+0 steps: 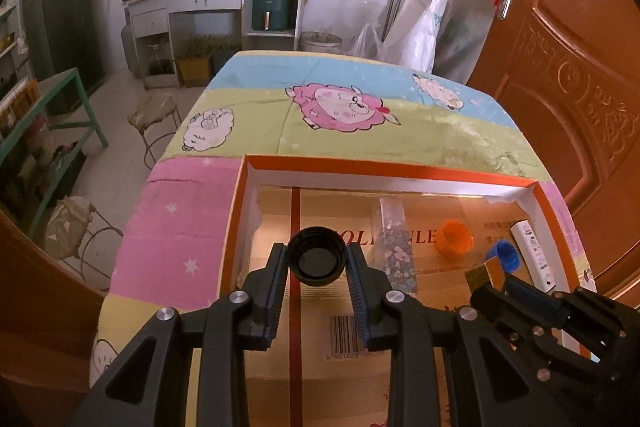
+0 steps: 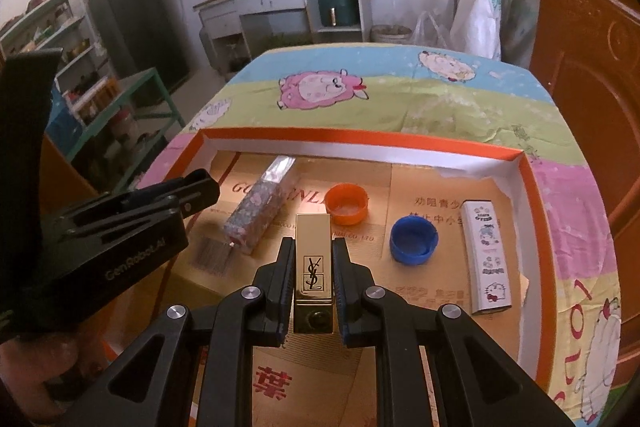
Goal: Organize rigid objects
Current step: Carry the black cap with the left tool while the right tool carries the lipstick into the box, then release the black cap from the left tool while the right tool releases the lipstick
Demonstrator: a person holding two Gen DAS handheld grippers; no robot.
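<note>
My left gripper (image 1: 317, 259) is shut on a black bottle cap (image 1: 317, 257) and holds it over the left part of the orange-rimmed box (image 1: 384, 169). My right gripper (image 2: 313, 247) is shut on a gold YSL lipstick case (image 2: 313, 263) above the box's cardboard floor (image 2: 420, 291). In the box lie a glittery long case (image 2: 260, 205), an orange cap (image 2: 346, 203), a blue cap (image 2: 413, 240) and a white cartoon-print box (image 2: 485, 261). The left gripper body also shows at the left of the right wrist view (image 2: 132, 223).
The box sits on a table with a cartoon sheep cloth (image 1: 340, 107). A brown door (image 1: 580, 67) stands close on the right. Stools (image 1: 154, 115) and a green shelf frame (image 1: 60, 115) stand on the floor at the left.
</note>
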